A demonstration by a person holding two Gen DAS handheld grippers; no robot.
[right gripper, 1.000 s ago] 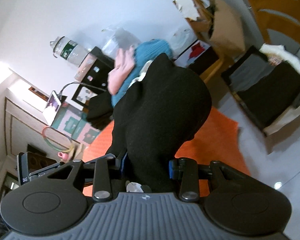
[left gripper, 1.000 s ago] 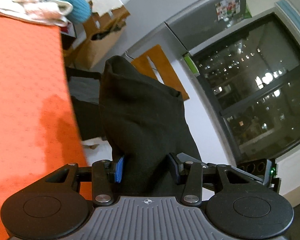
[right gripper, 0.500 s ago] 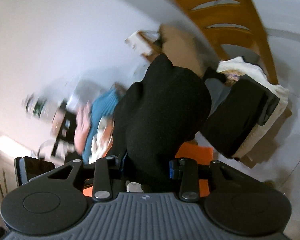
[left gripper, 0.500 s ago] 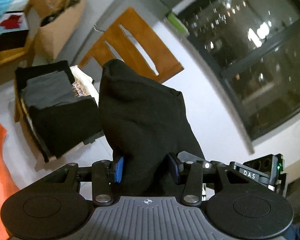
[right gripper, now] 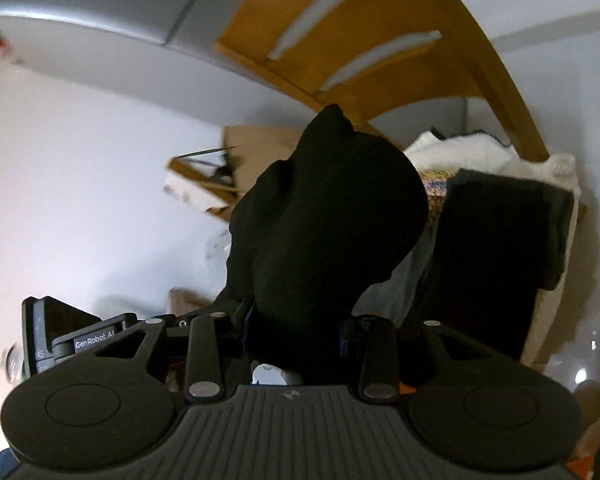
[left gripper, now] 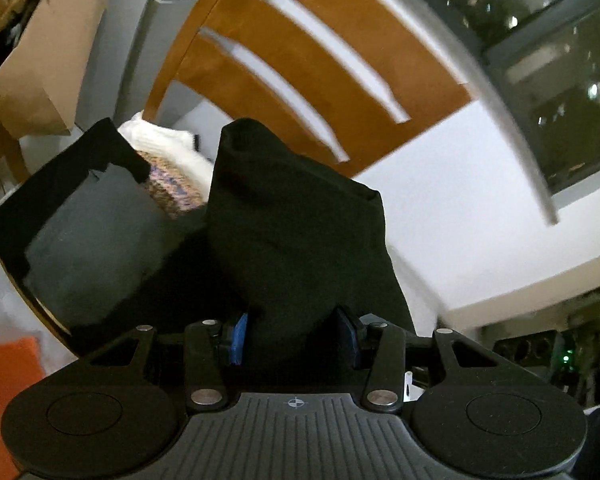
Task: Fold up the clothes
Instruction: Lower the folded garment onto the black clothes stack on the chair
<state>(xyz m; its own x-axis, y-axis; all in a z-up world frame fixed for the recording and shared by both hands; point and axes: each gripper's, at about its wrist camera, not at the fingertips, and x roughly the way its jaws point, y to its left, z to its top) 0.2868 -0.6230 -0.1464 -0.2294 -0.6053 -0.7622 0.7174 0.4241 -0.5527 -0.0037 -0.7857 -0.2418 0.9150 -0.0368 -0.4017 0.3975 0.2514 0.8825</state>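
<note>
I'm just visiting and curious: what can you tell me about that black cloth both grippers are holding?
The black garment is a soft, matte, knit-looking fabric, bunched into a thick fold. The left gripper and the right gripper each pinch part of it, so it bulges up between their fingers. It is held in the air in front of a wooden chair stacked with folded clothes; whether it touches them is unclear.
</note>
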